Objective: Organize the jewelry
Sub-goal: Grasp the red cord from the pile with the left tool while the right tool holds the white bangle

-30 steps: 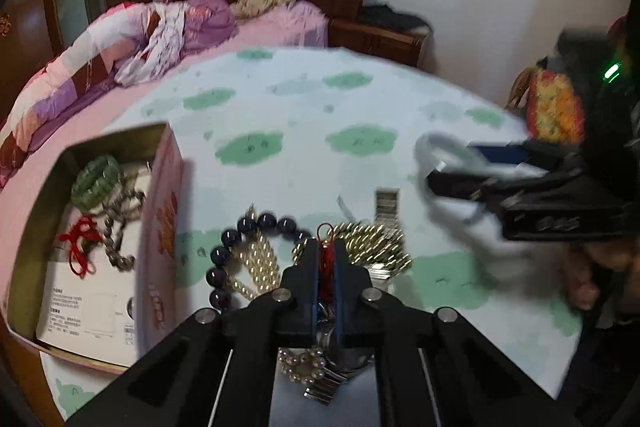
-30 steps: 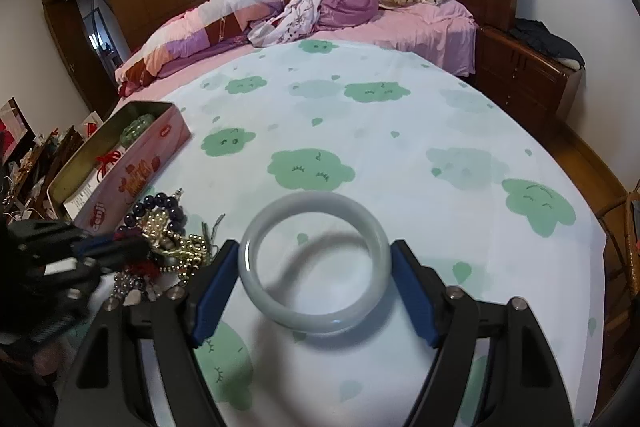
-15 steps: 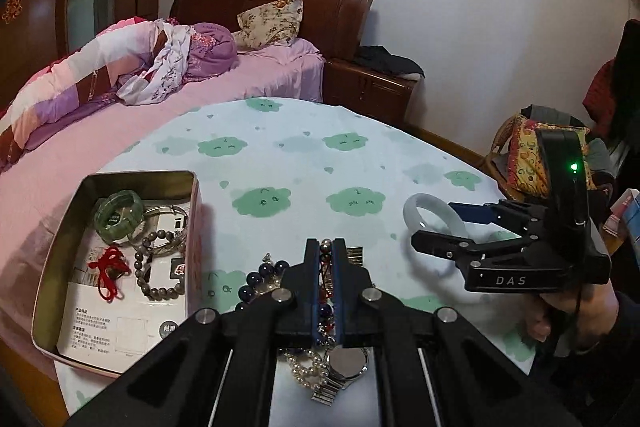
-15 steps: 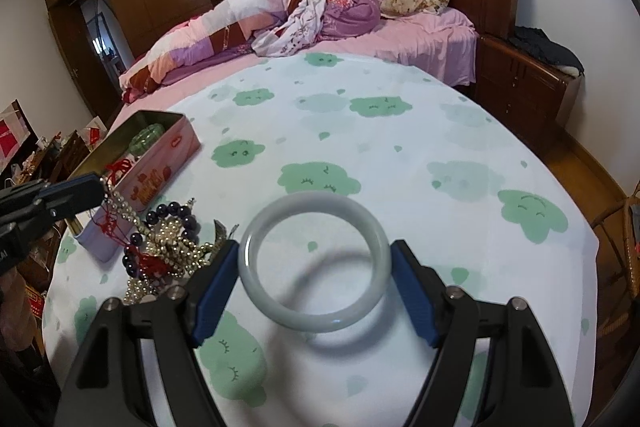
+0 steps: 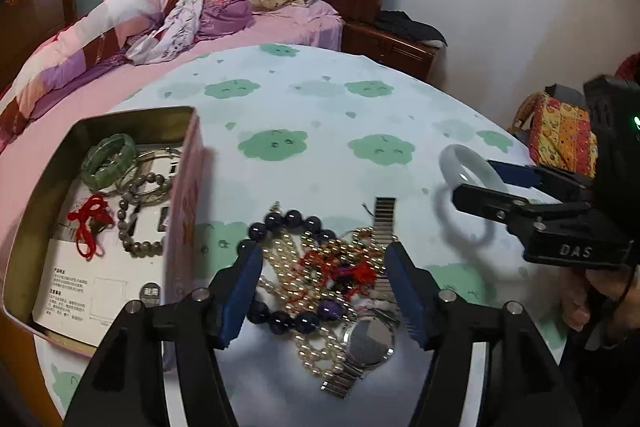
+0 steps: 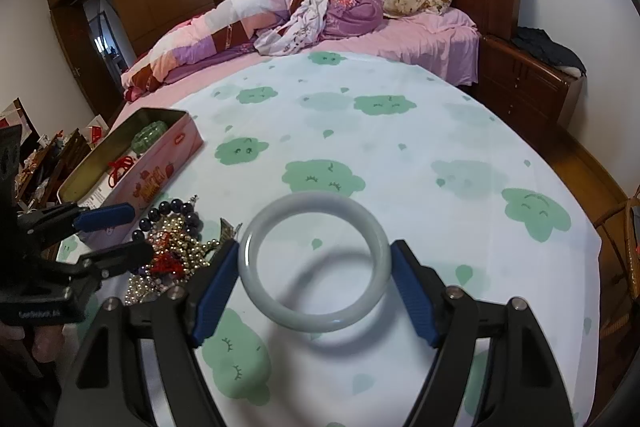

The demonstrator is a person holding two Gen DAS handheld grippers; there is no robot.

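Observation:
My right gripper [image 6: 314, 287] is shut on a pale jade bangle [image 6: 280, 311] and holds it above the tablecloth; it also shows in the left wrist view [image 5: 470, 163]. My left gripper [image 5: 324, 279] is open and empty over a tangled jewelry pile [image 5: 320, 267] of pearls, dark beads, gold beads, red cord and a silver watch [image 5: 366, 341]. The pile also shows in the right wrist view [image 6: 172, 251]. An open pink tin [image 5: 184, 211] at the left holds a green bangle [image 5: 108, 159], a bead bracelet and a red cord.
The round table wears a white cloth with green clouds [image 6: 400, 147]. A bed with pink bedding [image 6: 280, 15] lies behind it. A wooden nightstand [image 6: 524, 83] stands at the right. Clutter sits on the floor at the far left [image 6: 44, 155].
My left gripper was shut on strands from the pile and lifted them; now it is open and the strands lie back in the pile. The right gripper still holds the bangle.

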